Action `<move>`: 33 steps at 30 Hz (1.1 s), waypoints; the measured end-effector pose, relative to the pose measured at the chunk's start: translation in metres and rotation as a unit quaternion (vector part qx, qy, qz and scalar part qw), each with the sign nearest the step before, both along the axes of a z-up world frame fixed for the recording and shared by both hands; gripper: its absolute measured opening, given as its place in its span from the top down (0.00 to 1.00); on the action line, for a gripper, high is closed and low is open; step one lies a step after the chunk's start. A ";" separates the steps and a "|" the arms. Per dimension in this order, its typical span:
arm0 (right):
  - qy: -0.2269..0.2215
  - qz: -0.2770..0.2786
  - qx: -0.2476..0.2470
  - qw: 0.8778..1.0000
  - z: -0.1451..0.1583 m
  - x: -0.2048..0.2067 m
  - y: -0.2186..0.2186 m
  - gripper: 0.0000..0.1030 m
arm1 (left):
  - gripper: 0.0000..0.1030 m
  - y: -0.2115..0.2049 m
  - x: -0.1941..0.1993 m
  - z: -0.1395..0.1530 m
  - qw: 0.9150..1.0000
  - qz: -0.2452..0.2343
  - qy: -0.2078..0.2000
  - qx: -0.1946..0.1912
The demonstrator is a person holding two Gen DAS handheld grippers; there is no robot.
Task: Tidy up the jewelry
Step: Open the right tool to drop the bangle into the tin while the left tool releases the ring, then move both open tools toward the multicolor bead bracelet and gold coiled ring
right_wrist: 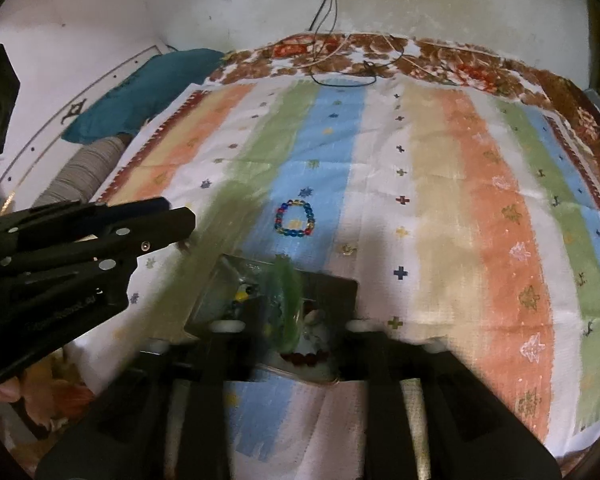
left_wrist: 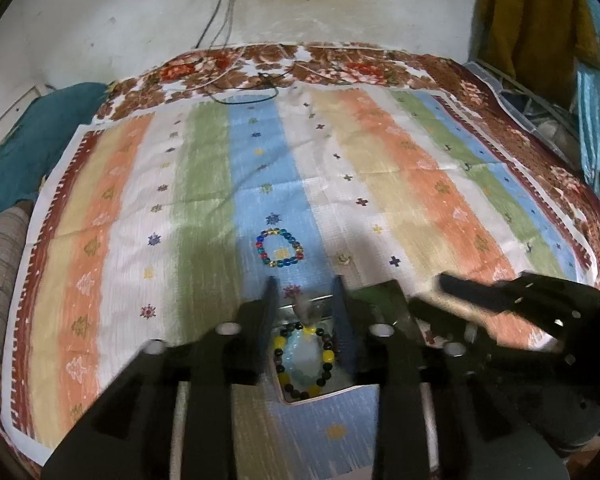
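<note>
On the striped, multicoloured cloth (left_wrist: pixel 204 184), a clear plastic box (right_wrist: pixel 224 280) sat at the near edge, likely gathering the jewellery. The left gripper (left_wrist: pixel 305 292) hung over it with jaws parted and empty, a yellow-and-dark beaded bracelet (left_wrist: pixel 305 360) lying inside below. The right gripper (right_wrist: pixel 300 312) stood released above the box; a blurred green piece (right_wrist: pixel 290 304) appeared between its fingers. A multicoloured glass-bead bracelet (left_wrist: pixel 279 247) lay beyond, with open cloth all round.
</note>
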State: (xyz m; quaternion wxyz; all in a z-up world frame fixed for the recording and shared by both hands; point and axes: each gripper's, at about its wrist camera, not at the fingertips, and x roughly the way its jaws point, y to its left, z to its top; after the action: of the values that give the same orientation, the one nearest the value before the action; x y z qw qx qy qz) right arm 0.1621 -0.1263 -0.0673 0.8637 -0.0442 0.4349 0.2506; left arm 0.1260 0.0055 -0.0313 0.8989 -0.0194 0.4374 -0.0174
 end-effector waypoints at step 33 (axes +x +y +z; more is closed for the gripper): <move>0.052 -0.020 -0.052 0.997 -0.029 0.057 0.005 0.20 | 0.14 0.039 0.057 -0.034 0.996 0.073 0.055 -0.013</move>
State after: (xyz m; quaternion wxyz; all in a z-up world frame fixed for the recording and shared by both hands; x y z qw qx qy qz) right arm 0.2195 -0.1214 -0.0967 0.8413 -0.0673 0.4926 0.2121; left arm 0.1835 0.0444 -0.0656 0.8720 -0.0638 0.4834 0.0442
